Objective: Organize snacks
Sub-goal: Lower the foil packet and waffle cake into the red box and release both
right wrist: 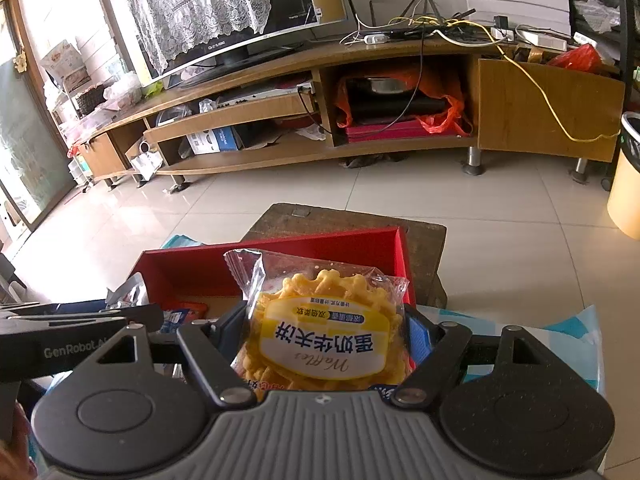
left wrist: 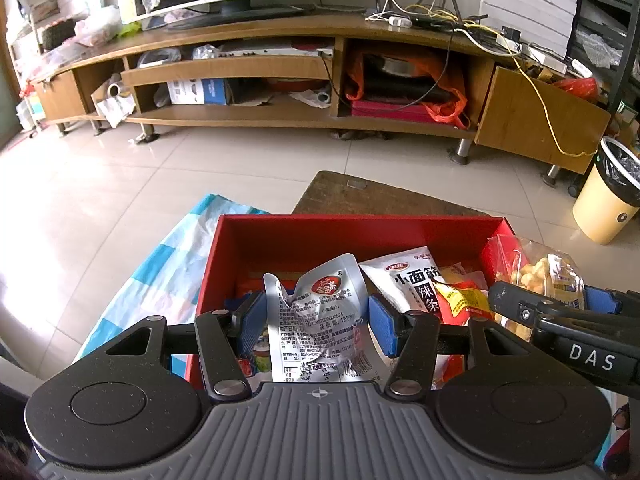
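Over red box (left wrist: 280,240), "Waffles" packet (right wrist: 320,340), perhaps pinched by right gripper (right wrist: 324,330).

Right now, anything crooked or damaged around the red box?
Nothing spilled or torn. The silver packet between the left claw pads is badly crumpled and stands upright above the red box. The waffle bag in the right claw reads upside down in its wrist view.
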